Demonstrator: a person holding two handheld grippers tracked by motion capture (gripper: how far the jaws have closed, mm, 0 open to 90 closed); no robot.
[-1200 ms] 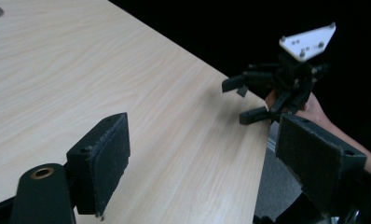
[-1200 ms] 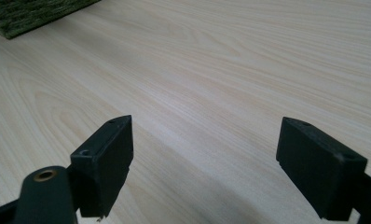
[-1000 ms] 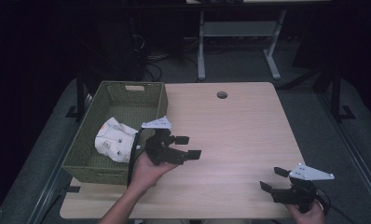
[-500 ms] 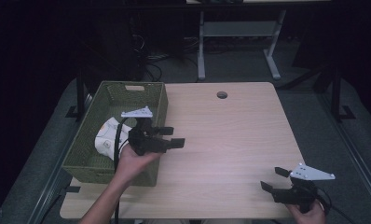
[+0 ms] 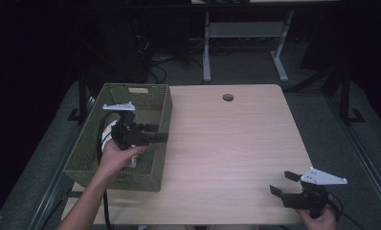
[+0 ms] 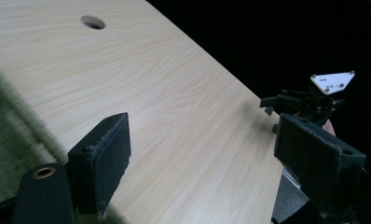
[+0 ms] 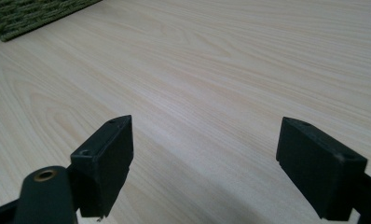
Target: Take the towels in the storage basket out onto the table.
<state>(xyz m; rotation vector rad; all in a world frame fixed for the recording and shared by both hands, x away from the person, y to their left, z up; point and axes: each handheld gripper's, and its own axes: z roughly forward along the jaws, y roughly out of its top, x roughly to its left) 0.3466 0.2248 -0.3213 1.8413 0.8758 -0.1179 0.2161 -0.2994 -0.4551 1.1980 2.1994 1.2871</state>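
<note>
We look down on a pale wooden table [image 5: 236,143] with a round cable hole [image 5: 228,97] near its far edge. Along its left side sits a green woven basket [image 5: 162,108], a long rectangle whose long axis runs from the near edge toward the far edge, a handle slot cut in its far end wall. Inside it we make out a white object [image 5: 109,128], mostly hidden behind the left gripper [image 5: 156,132] and the hand holding it, so we cannot tell its shape or which way it points. That gripper hangs over the middle of the basket, its jaws wide apart, holding nothing and pointing right across the basket's right wall toward the open tabletop. In the left gripper view the basket's weave blurs at the left and bare wood lies between the pads. The right gripper [image 5: 283,184] sits well apart at the table's near right corner, jaws spread wide and empty, aimed left over bare wood, with nothing between it and the basket
</note>
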